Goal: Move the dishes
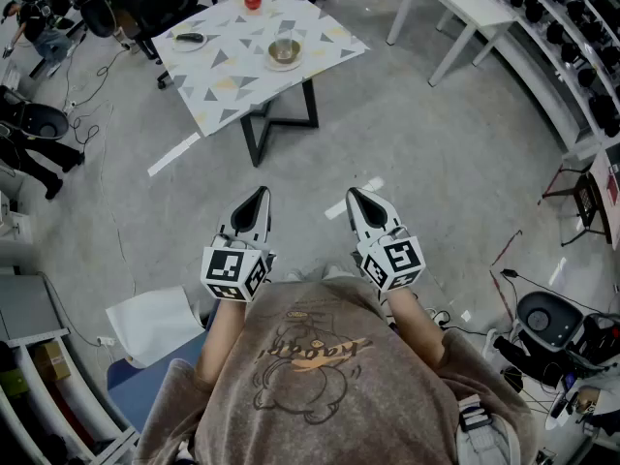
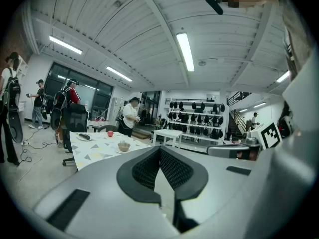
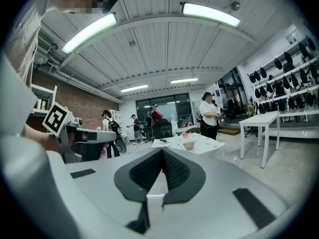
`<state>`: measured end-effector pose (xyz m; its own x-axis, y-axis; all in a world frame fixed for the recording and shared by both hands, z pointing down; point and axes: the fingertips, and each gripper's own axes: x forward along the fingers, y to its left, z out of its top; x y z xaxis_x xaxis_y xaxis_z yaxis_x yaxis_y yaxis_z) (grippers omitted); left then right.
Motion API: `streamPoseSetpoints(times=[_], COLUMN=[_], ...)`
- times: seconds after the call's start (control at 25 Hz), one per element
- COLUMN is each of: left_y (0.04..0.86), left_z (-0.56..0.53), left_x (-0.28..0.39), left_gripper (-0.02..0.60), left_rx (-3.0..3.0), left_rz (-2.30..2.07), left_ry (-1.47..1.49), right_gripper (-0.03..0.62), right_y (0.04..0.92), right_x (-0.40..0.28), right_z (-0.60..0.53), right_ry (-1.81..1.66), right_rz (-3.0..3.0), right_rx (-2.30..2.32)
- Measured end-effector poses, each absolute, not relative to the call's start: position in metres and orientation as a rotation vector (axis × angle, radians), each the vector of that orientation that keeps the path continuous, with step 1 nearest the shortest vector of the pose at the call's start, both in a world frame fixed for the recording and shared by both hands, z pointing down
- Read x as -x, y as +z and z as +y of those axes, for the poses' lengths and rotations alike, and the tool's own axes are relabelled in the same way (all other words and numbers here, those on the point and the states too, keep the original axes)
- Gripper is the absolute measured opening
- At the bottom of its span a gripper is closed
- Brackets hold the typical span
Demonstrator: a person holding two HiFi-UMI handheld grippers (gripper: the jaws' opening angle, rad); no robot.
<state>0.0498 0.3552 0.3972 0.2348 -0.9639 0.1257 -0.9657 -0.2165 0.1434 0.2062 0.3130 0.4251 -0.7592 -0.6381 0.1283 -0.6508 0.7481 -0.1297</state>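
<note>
Dishes at the far end of the scene, tools at the near end. A bowl stands on a pale saucer near the right-hand edge of the patterned surface. A second plate carrying a dark oblong object lies towards the surface's left corner, and a small red object, too small to identify, sits near the far corner. The surface is set cornerwise to the person, so its long diagonal runs from lower left to upper right in the head view.

Both tools are held side by side just in front of the person's chest, roughly level and pointing forward. The left tool has its jaws together with nothing between them, and the right tool likewise – ribbed pads meeting, empty.

Governing relation: all the dishes lie well apart from both tools, ahead across open floor and somewhat to the left. In the head view the bowl falls between the two tools' lines, closer to the left one, and the plate lies further left still – so the left tool appears marginally nearer, though neither is within reach. The task seems not yet begun: an approach to the surface would have to come before any grasp
</note>
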Motion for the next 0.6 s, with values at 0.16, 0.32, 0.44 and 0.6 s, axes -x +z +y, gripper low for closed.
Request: streamPoseSetpoints(times=[0.16,0.32,0.44,0.6], left_y=[0.405,0.410,0.413,0.417], left_z=[0.352,0.348,0.340,0.320], left_x=[-0.040,-0.031,-0.023,-0.008], left_gripper=[0.017,0.017,0.017,0.017], left_rx=[-2.336,-2.337,-2.334,-2.326], left_rz=[-1.812,-1.801,-1.795,-1.800], left_ry=[0.013,-0.004,-0.013,-0.009], right_gripper=[0.003,0.003,0.003,0.003], right_y=[0.431,0.437,0.439,0.442], right_x=[-0.189,-0.179,-0.172,-0.161], right_z=[0.314,0.310,0.300,0.275], right_ry=[0.232,0.215,0.207,0.201], right_rz=[-2.857,-2.825,-2.808,-2.802], right_rx=[-1.062,-1.065,-1.075,-1.083])
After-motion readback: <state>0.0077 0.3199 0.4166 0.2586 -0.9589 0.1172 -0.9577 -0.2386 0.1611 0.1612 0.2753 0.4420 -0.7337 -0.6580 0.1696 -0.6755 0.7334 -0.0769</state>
